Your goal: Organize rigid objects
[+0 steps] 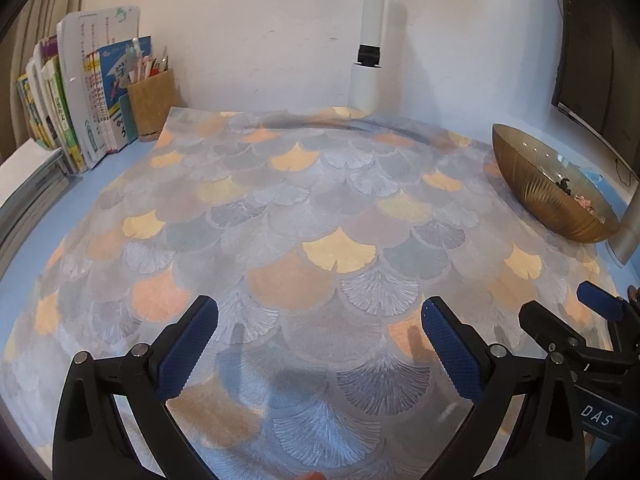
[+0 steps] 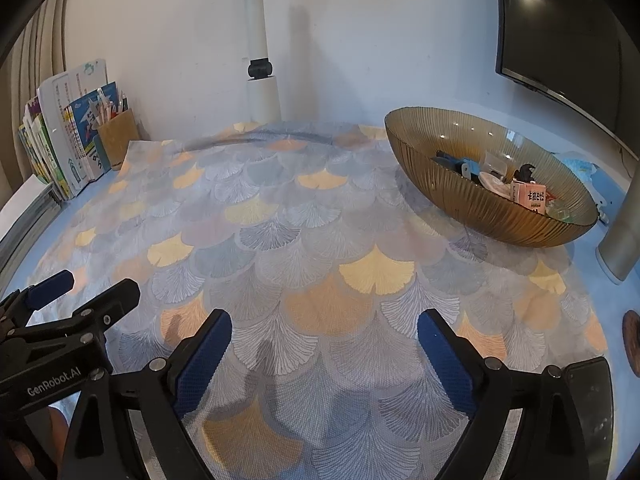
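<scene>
A ribbed amber glass bowl (image 2: 472, 196) stands at the right of the fan-patterned mat (image 2: 280, 220). It holds several small items, among them a pink and white carton (image 2: 530, 197), a blue piece (image 2: 468, 168) and a black clip (image 2: 526, 172). The bowl also shows in the left wrist view (image 1: 540, 196). My left gripper (image 1: 320, 320) is open and empty above the mat (image 1: 320, 200). My right gripper (image 2: 324, 332) is open and empty above the mat. Each gripper shows at the edge of the other's view.
Books (image 2: 60, 148) and a brown pen holder (image 2: 118, 136) stand at the back left. A white pole (image 2: 260, 60) rises at the back wall. A dark monitor (image 2: 560, 32) and its grey stand (image 2: 624, 224) are at the right. A round brown coaster (image 2: 632, 344) lies at the right edge.
</scene>
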### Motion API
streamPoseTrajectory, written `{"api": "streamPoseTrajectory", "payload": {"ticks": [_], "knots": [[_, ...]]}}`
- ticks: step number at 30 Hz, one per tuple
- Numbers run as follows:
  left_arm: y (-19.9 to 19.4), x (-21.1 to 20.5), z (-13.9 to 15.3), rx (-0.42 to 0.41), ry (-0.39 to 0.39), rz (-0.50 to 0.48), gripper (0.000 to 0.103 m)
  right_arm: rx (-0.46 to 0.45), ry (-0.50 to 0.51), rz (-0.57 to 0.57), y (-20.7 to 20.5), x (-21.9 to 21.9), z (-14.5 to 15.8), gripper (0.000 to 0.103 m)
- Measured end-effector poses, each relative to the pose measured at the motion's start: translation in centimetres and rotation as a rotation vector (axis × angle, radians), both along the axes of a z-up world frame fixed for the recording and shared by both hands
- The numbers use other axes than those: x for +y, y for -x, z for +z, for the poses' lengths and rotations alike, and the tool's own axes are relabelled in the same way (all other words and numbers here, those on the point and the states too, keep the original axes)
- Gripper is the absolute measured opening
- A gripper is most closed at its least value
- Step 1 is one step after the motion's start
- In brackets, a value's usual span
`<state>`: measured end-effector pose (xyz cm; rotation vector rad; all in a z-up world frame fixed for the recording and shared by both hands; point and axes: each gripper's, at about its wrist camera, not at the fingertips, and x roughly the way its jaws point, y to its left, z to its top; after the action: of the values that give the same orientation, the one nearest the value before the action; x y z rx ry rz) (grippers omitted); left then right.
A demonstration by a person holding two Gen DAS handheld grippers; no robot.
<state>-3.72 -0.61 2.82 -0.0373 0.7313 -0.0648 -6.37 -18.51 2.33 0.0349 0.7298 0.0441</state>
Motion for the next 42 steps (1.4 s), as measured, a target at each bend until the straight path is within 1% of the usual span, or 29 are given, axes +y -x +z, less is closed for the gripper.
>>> {"api": "streamPoseTrajectory", "payload": {"ticks": [20, 25, 42], "knots": [[-0.07, 0.09, 0.02, 0.002, -0.005, 0.005, 0.102, 0.024, -0.001, 0.019, -0.41, 0.11, -0.38, 0.094], [-0.22, 0.01, -0.12, 0.009, -0.004, -0.003, 0.102, 0.04, -0.006, 0.014, -0.59, 0.06, -0.56, 0.094], [-0.29, -0.35, -0.37, 0.019, -0.008, -0.025, 0.102, 0.051, -0.01, 0.018, -0.75, 0.12, -0.72, 0.094]]}}
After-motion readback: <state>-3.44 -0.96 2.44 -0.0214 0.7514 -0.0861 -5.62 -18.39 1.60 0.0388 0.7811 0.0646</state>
